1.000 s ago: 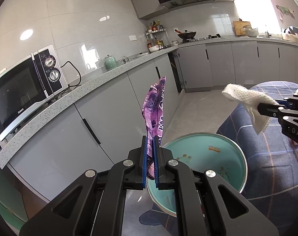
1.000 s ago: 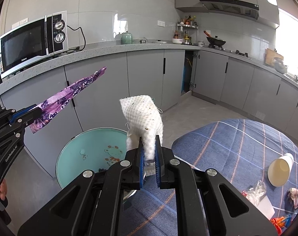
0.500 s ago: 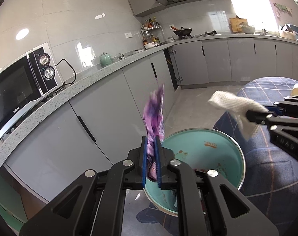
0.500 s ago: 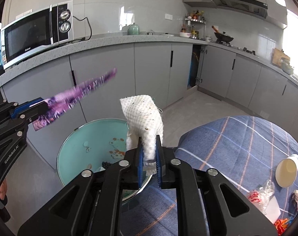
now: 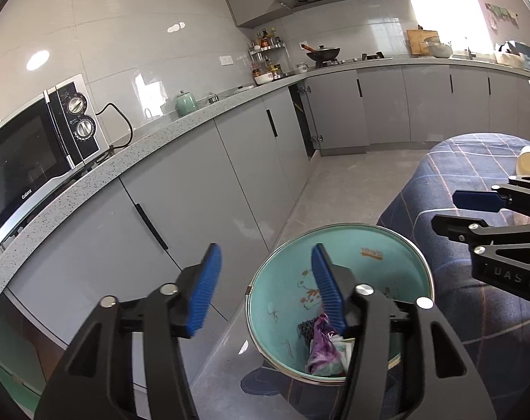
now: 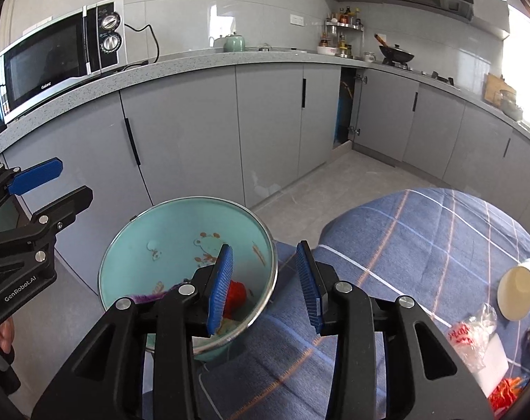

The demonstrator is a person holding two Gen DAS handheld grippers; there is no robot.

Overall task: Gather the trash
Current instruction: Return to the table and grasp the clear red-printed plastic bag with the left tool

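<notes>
Bin point(image 6: 132, 255) on floor between cabinets point(image 6: 181, 147) and table point(image 6: 422, 245), wrappers point(image 5: 320, 350) in bin

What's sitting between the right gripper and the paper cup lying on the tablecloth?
In the right wrist view, only bare blue plaid tablecloth lies between the right gripper and the paper cup; the clear plastic wrapper sits just below that line.

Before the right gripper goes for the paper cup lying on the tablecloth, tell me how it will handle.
The paper cup lies on its side on the plaid tablecloth, so a nudge would likely roll it in a curve. It looks empty and thin-walled, so probably very light and easily crushed by a hard squeeze. The soft cloth may damp rolling somewhat.
</notes>
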